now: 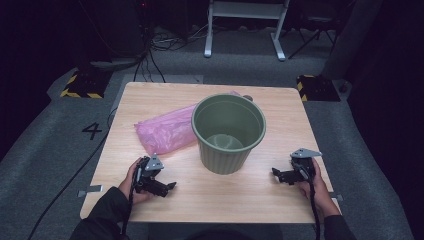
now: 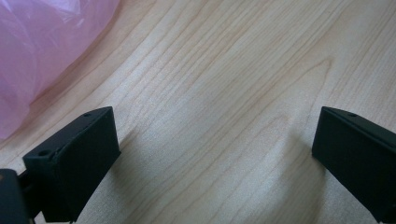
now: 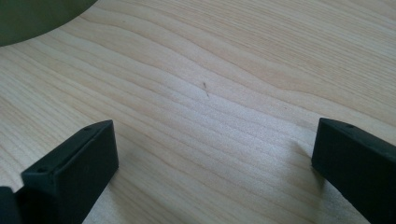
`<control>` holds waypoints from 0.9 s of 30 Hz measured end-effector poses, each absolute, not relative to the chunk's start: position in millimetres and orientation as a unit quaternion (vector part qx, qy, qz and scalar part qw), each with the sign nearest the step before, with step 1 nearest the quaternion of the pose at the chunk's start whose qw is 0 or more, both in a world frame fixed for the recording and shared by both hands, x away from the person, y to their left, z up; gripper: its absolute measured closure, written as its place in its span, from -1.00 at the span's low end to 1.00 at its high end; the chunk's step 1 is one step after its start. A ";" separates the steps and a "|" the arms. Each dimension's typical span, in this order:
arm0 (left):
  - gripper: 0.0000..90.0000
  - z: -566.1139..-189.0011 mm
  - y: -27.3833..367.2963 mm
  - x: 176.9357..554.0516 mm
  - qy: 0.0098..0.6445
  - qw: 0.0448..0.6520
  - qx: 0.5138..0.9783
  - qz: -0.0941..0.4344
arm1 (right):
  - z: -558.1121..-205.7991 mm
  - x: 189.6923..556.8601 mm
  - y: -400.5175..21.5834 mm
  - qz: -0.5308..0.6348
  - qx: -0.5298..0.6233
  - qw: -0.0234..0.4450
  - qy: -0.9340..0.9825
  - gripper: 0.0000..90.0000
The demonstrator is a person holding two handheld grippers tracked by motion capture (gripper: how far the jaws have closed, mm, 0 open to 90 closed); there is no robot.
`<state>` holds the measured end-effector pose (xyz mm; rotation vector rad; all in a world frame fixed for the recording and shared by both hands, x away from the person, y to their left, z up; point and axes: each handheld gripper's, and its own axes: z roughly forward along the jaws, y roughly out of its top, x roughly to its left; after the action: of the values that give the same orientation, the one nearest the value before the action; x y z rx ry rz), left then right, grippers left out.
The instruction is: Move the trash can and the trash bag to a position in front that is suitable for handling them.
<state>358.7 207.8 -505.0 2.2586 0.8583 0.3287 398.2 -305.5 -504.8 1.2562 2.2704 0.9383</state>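
Table [image 1: 150,95] first, then the green bin [image 1: 228,132], upright between both grippers, stiff and light, I'd judge: take its rim. Pink bag [image 1: 167,132] beyond the left gripper [image 1: 169,186] is limp and slippery (pinch a fold). Right gripper [image 1: 275,172]: both spread wide, empty. The high view gives the bin's inside; gripper views show bare wood between pads.

Matt ribbed bin [image 1: 227,132], glossy bag [image 1: 165,131], wood-grain table [image 1: 250,192]

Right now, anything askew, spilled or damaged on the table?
Nothing stands out. The green bin stands upright, the pink bag lies flat beside it, partly behind. Both claws are open on bare wood, left claw, right claw.
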 end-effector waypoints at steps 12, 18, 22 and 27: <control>-0.99 -504.5 190.9 368.8 0.317 0.345 0.875 0.121 | -504.3 394.9 -305.4 0.341 0.434 0.190 0.812 -0.91; -0.77 -501.5 178.0 376.9 0.317 0.351 0.872 0.126 | -504.3 396.3 -306.0 0.342 0.431 0.187 0.814 -0.91; -0.67 -499.2 169.9 381.0 0.310 0.352 0.874 0.125 | -504.3 396.6 -306.2 0.342 0.429 0.186 0.815 -0.91; -0.64 -491.7 155.9 393.4 0.306 0.375 0.867 0.116 | -504.3 396.7 -306.3 0.342 0.429 0.185 0.815 -0.91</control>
<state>393.4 155.9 -491.7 2.2196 0.7828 0.2967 396.7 -306.3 -504.3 1.2085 2.2971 0.9640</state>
